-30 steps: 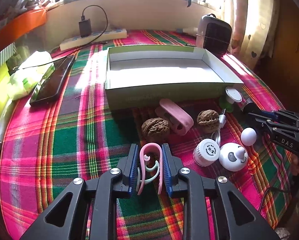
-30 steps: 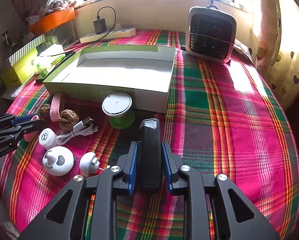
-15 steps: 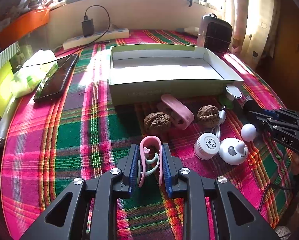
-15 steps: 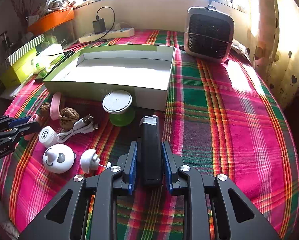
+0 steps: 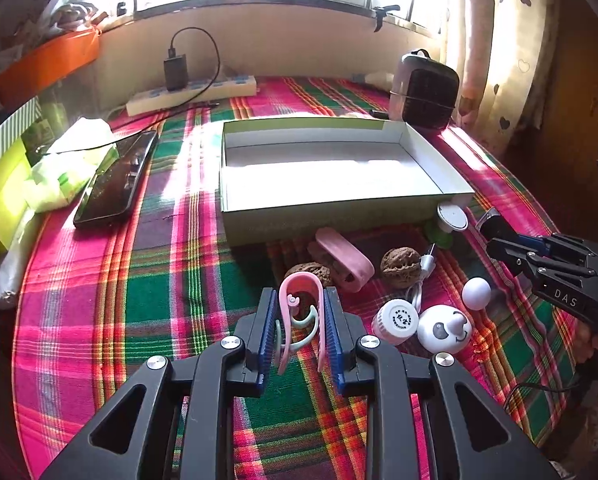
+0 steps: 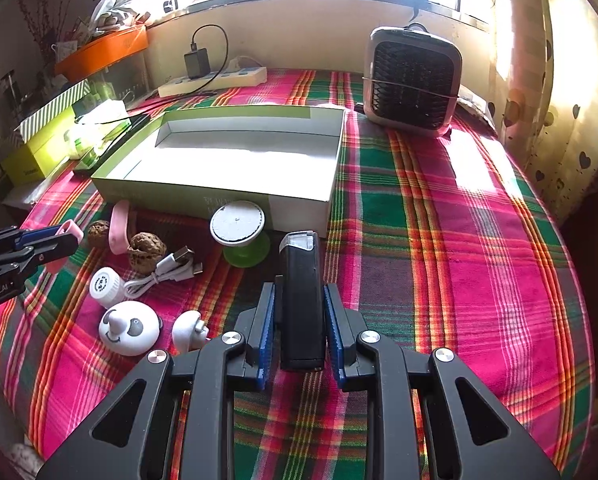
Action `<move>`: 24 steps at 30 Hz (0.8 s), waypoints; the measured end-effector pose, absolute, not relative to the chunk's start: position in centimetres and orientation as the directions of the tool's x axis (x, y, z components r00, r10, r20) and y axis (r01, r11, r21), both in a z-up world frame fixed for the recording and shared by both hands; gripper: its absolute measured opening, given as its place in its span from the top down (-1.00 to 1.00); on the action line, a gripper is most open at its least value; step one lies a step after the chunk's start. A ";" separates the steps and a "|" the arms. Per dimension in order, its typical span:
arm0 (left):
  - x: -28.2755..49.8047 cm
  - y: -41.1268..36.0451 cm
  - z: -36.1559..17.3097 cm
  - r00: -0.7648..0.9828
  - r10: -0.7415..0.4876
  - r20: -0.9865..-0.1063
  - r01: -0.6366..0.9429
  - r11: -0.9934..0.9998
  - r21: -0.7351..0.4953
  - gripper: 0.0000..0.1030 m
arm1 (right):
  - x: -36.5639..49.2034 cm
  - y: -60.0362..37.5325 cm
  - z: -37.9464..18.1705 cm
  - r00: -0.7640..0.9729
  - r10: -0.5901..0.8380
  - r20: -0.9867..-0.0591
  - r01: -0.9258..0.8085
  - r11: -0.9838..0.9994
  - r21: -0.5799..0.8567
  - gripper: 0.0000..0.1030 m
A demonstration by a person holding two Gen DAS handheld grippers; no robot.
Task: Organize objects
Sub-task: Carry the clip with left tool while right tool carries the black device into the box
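pink clip (image 5: 301,312) sits pinched in your left gripper (image 5: 301,320), black lighter (image 6: 302,300) clamped in your right gripper (image 6: 301,320), both short of the empty box (image 5: 331,216). the thin clip could twist free if you tilt over the rim.

Both cams sit just behind their own tongs, looking forward and down along the fingers, close over the plaid tablecloth (image 5: 147,300). Both face the window wall. Shared ahead of both tongs: open box (image 5: 339,216) (image 6: 203,200), walnuts, white toys; each view catches the other tongs at its edge.
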State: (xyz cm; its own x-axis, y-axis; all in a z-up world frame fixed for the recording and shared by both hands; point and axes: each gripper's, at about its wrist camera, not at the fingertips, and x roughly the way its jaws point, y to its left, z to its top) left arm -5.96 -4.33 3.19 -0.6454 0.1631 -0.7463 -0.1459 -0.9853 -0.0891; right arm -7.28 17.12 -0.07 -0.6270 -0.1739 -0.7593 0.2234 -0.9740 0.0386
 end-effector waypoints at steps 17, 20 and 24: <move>-11.9 -3.5 6.6 -0.669 0.198 -0.717 -0.178 -0.978 -0.104 0.59 | -11.7 14.5 3.9 -0.629 -0.233 -0.742 0.285 -0.957 0.059 0.53; -13.6 -3.4 6.6 -0.657 0.209 -0.724 -0.176 -0.977 -0.122 0.59 | -13.6 14.1 4.1 -0.609 -0.259 -0.750 0.296 -0.951 0.087 0.53; -15.9 -3.1 6.1 -0.645 0.195 -0.738 -0.167 -0.979 -0.113 0.59 | -16.3 13.7 3.6 -0.576 -0.270 -0.771 0.290 -0.950 0.117 0.53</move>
State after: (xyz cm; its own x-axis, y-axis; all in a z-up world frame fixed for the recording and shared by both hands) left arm -15.95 -3.07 6.09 -0.6453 0.1955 -0.7385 -0.1674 -0.9794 -0.1129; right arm -16.28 13.67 3.56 -0.5763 -0.2704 -0.7712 0.2897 -0.9500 0.1166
